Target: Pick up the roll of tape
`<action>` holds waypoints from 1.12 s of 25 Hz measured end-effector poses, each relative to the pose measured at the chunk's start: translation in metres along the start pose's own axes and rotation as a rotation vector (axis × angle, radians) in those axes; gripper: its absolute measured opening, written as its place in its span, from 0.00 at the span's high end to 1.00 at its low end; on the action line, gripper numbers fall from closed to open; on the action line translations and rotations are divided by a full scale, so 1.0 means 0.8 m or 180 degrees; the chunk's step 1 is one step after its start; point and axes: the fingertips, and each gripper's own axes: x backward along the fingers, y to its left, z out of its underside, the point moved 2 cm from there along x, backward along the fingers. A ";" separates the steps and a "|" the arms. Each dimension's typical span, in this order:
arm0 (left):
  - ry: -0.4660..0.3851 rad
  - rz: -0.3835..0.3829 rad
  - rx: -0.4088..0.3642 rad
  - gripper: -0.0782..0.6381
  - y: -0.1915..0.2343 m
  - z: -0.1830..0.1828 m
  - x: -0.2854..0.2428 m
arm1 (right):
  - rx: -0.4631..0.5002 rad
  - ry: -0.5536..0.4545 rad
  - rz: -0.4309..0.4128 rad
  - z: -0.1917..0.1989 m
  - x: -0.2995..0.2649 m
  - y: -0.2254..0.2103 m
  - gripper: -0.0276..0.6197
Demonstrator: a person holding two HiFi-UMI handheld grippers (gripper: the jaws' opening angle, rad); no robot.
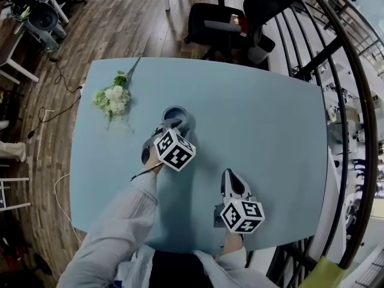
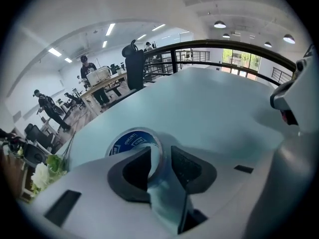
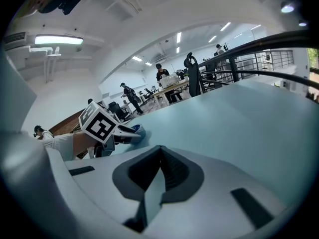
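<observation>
- Left gripper stands wide open astride the wall of the roll of tape, which lies flat mid-table. It would be best to sink a little, then squeeze squarely before lifting.
- Right gripper is closed on nothing; keep it clear.
- One table.
- Two grippers.
- One bunch of flowers.
- One roll of tape.

Looked like open-plan office. Rows of desks at back, people standing around them, long strip lights on ceiling. Black swivel chair sat at far edge of pale blue table. Black metal railing curved past table's right edge. Wood plank floor, cables trailing by left edge.
</observation>
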 end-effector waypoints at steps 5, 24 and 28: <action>0.0103 -0.0071 -0.0224 0.73 -0.002 0.002 -0.003 | -0.0017 0.0022 -0.0028 0.004 -0.008 0.001 0.94; -0.0419 0.0300 0.0378 0.81 -0.007 -0.008 0.032 | 0.0007 -0.0063 0.0044 -0.003 0.001 0.005 0.94; -0.0476 0.0317 0.0482 0.81 -0.005 -0.004 0.049 | 0.0023 -0.0110 0.0073 -0.006 0.010 0.013 0.95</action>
